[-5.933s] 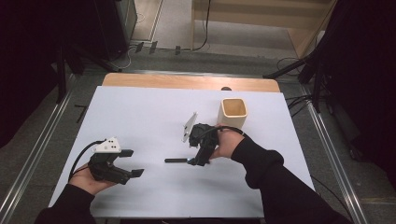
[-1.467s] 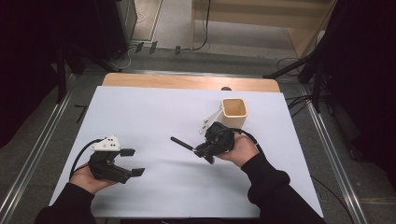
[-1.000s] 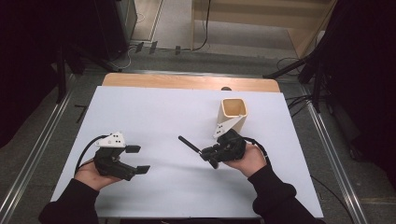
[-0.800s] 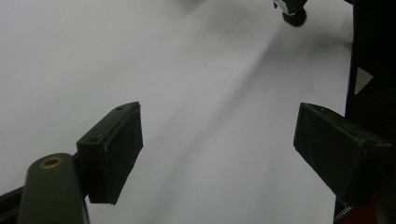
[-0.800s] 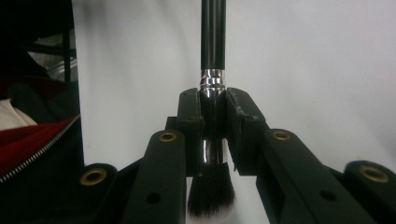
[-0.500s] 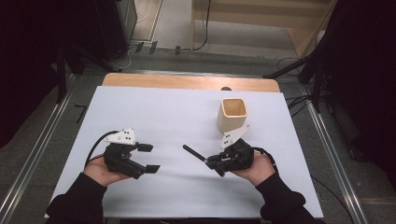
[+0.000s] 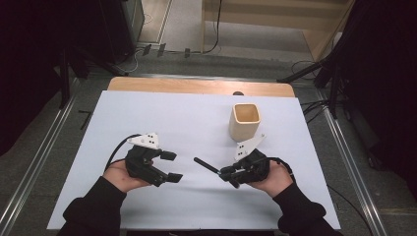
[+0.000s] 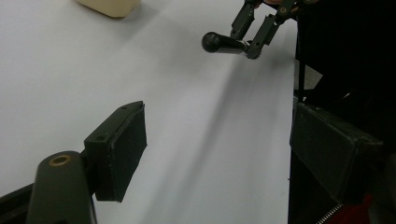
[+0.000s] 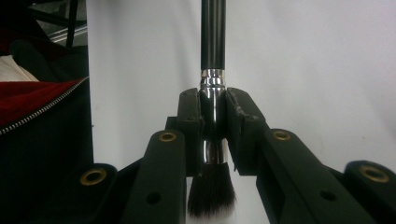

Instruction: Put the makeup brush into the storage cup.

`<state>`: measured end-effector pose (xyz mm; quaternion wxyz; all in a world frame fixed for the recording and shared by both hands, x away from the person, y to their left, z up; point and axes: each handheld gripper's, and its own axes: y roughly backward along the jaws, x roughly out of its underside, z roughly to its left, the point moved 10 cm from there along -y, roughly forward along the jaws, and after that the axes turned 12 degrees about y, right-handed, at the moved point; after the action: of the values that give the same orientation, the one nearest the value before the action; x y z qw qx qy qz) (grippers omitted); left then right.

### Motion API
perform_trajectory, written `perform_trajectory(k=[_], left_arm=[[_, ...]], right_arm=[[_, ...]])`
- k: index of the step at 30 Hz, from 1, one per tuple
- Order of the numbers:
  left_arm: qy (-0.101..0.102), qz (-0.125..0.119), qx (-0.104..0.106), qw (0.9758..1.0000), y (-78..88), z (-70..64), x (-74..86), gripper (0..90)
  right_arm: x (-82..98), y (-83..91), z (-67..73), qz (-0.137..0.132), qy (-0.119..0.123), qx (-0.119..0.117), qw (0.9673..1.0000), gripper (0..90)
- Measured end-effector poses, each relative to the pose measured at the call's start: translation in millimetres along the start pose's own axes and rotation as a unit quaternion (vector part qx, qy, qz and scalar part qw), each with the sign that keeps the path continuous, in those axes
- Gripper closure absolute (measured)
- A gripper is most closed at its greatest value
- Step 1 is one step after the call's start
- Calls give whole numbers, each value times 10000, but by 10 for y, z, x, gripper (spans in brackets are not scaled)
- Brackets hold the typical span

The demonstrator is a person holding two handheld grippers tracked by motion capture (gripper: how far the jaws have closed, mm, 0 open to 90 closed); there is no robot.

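Observation:
A make-up brush with a black handle, silver ferrule and dark bristles is held just above the white table. My right gripper is shut on the ferrule, with the handle pointing left toward the other hand. My left gripper is open at the near left, its pads wide apart with nothing between them. The left gripper view looks across the table at the brush and the right gripper. A beige square cup stands upright behind the right hand.
The white table sheet covers most of the wooden table top, whose far edge shows. Metal rails run along both sides. Red zipped cloth lies at the near edge. The cup's base shows at top left.
My left hand has moved right, toward the table's middle, and slightly up. My right hand, still gripping the brush, has drifted down toward the near edge.

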<state>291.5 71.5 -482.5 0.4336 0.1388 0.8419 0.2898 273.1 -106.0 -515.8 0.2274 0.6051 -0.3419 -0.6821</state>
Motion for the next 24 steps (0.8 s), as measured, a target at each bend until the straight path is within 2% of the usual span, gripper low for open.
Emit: perform_trajectory(k=[1, 2, 4, 8, 10, 15, 16, 20, 24], left_arm=[[0, 0, 0, 10000, 0, 0, 0, 189], [126, 0, 61, 9999, -31, -13, -29, 190], [211, 22, 194, 9996, -63, -43, -50, 185], [206, 183, 270, 9993, -130, -84, -50, 208], [186, 247, 253, 9992, -156, -90, -45, 231], [228, 311, 164, 9991, -175, -69, -61, 272], [214, 291, 113, 9993, -174, -58, -72, 277], [309, 79, 93, 9994, -174, -61, -131, 307], [347, -39, 37, 9994, -192, -54, -139, 309]], right_arm=[[-9, -1, -3, -6, -5, -1, 10000, 777], [-21, -5, -9, -30, 28, 6, 10000, 777], [-38, -16, 9, -6, 51, -18, 10000, 777], [-49, -44, 5, 81, 116, -34, 9999, 777], [-65, -50, 0, 65, 78, -39, 9999, 777], [-92, -84, -18, 121, 249, -36, 9996, 777], [-92, -93, -16, 162, 302, -42, 9994, 777], [-102, -123, -11, 225, 222, -65, 9995, 777], [-131, -138, -4, 120, 136, -128, 9998, 777]])
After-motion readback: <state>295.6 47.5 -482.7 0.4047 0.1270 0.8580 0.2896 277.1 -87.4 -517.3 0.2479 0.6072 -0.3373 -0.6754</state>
